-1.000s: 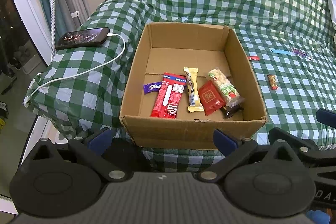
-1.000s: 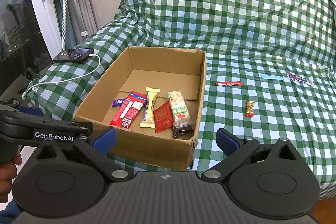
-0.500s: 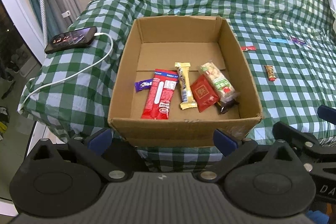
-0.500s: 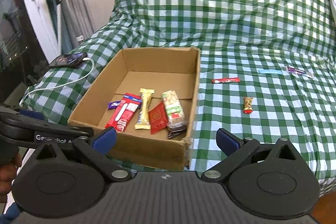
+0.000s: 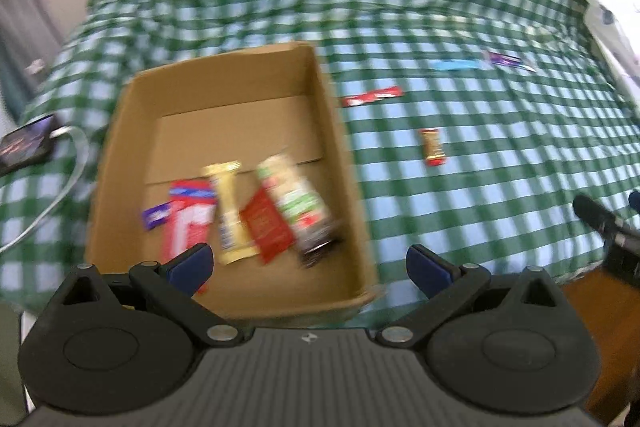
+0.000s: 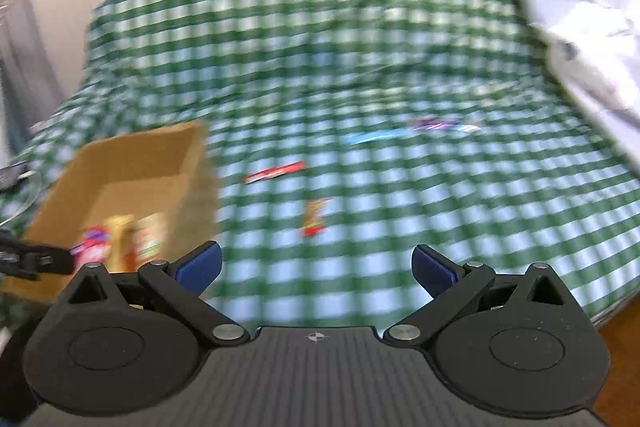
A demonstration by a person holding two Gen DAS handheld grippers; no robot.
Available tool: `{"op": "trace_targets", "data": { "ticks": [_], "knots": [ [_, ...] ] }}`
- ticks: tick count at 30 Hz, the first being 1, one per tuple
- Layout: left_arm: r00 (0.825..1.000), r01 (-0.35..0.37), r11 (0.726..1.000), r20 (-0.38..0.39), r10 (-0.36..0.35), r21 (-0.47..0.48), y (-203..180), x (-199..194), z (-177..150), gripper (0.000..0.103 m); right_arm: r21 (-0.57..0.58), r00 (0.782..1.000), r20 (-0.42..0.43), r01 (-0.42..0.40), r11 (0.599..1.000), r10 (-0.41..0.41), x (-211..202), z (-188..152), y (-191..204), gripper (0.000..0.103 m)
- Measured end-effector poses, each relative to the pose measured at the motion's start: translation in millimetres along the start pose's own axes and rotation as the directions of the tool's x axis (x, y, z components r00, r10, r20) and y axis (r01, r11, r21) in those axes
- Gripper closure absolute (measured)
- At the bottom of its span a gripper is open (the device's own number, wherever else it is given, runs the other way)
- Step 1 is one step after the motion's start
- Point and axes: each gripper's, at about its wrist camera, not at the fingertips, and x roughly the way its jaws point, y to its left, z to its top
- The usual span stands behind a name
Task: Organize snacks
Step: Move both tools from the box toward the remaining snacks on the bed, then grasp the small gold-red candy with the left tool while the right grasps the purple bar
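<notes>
Brown cardboard box (image 5: 224, 155), open top, straight walls, sits on a bed (image 5: 480, 187) under a green-white checked cover. Inside it, glossy flat packets bunched toward its near wall: red packet (image 5: 266, 225), yellow bar (image 5: 229, 211), green-white pack (image 5: 296, 203); blurred. Right of the box, well apart on bare cloth: long red bar (image 5: 372, 96), small red-gold candy (image 5: 432, 147), blue strip (image 5: 456, 65). Left gripper (image 5: 308, 263) and right gripper (image 6: 316, 263) both have jaws spread wide, holding nothing.
</notes>
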Motion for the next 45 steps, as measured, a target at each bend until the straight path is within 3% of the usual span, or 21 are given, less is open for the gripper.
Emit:
{"op": "trace_targets", "data": {
  "ticks": [4,8,12,17,24,31,32,34,35,36,37,39,44,45],
  "knots": [
    [0.993,0.086,0.996,-0.081,-0.085,0.007,-38,38,37,0.000,0.029,0.997,0.038,0.073,0.997,-0.074,27,26,-59,0.002],
    [0.984,0.110,0.994,-0.139,-0.108,0.010,-73,91,72,0.000,0.000,0.987,0.088,0.134,0.991,-0.134,74,56,-116,0.001],
    [0.980,0.097,0.994,-0.179,-0.086,0.049,-107,152,99,0.000,-0.068,0.974,0.112,0.206,0.976,-0.198,154,87,-161,0.001],
    [0.968,0.104,0.992,-0.236,-0.085,0.069,-134,226,122,0.000,-0.131,0.974,0.040,0.228,0.965,-0.224,274,119,-204,0.001],
    [0.958,0.091,0.993,-0.279,-0.065,0.079,-149,304,139,0.000,-0.251,0.977,-0.101,0.156,0.955,-0.186,420,136,-230,0.001],
    [0.952,0.117,0.992,-0.289,-0.096,0.055,-150,320,140,0.001,-0.301,0.988,-0.138,0.022,0.953,-0.066,479,171,-235,0.001],
    [0.956,0.114,0.992,-0.279,-0.096,0.048,-149,320,141,0.006,-0.280,0.985,-0.162,0.003,0.960,-0.051,484,176,-238,0.002],
    [0.966,0.107,0.993,-0.240,-0.092,0.049,-143,311,142,0.028,-0.208,0.977,-0.212,-0.068,0.976,0.022,486,183,-245,0.023],
    [0.971,0.113,0.992,-0.220,-0.097,0.062,-142,306,144,0.058,-0.199,0.978,-0.203,-0.076,0.977,0.035,483,184,-246,0.036],
    [0.972,0.129,0.989,-0.207,-0.111,0.075,-141,302,145,0.075,-0.204,0.983,-0.184,-0.067,0.977,0.029,479,183,-246,0.059],
    [0.971,0.137,0.988,-0.207,-0.119,0.072,-139,299,145,0.075,-0.197,0.984,-0.176,-0.060,0.979,0.024,475,182,-246,0.073],
    [0.970,0.160,0.986,-0.194,-0.148,0.045,-131,291,144,0.076,-0.179,0.987,-0.159,-0.031,0.983,0.002,466,175,-245,0.082],
    [0.966,0.228,0.973,-0.130,-0.223,0.025,-116,250,136,0.080,-0.141,0.997,-0.072,0.022,0.990,-0.032,419,153,-232,0.084],
    [0.964,0.239,0.971,-0.124,-0.235,0.016,-112,242,134,0.096,-0.125,0.998,-0.051,0.028,0.992,-0.034,405,150,-230,0.084]
  ]
}}
